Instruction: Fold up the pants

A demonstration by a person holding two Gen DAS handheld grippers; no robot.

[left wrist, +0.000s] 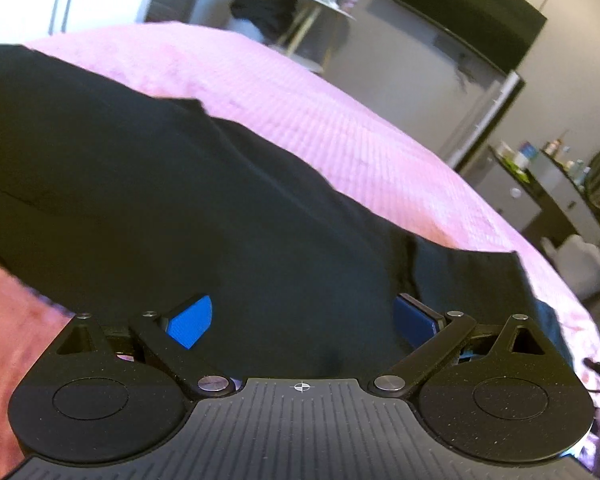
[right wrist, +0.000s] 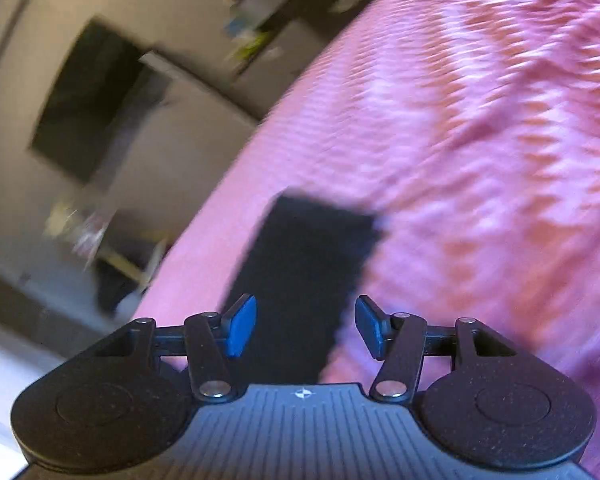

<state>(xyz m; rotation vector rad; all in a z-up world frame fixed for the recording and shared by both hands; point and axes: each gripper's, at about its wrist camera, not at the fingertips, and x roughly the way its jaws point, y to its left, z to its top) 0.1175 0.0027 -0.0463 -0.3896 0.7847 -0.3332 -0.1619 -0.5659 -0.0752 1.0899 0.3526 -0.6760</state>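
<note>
Black pants (left wrist: 160, 200) lie spread across a pink ribbed bedspread (left wrist: 340, 120) and fill most of the left wrist view. My left gripper (left wrist: 302, 320) hovers low over them, open wide, its blue pads (left wrist: 190, 322) far apart with cloth showing below and between them. The right wrist view is blurred. In it a narrow black pant leg (right wrist: 308, 260) ends squarely on the bedspread (right wrist: 480, 160). My right gripper (right wrist: 306, 326) stands open just above the leg's near part, and neither pad presses on the cloth.
The bed's rounded edge drops off toward a grey wall with a dark screen (left wrist: 460, 12). A small side table (left wrist: 324, 4) and a heap of dark clothing (left wrist: 266, 12) stand beyond the bed. A low dresser with bottles (left wrist: 540, 168) is at the right.
</note>
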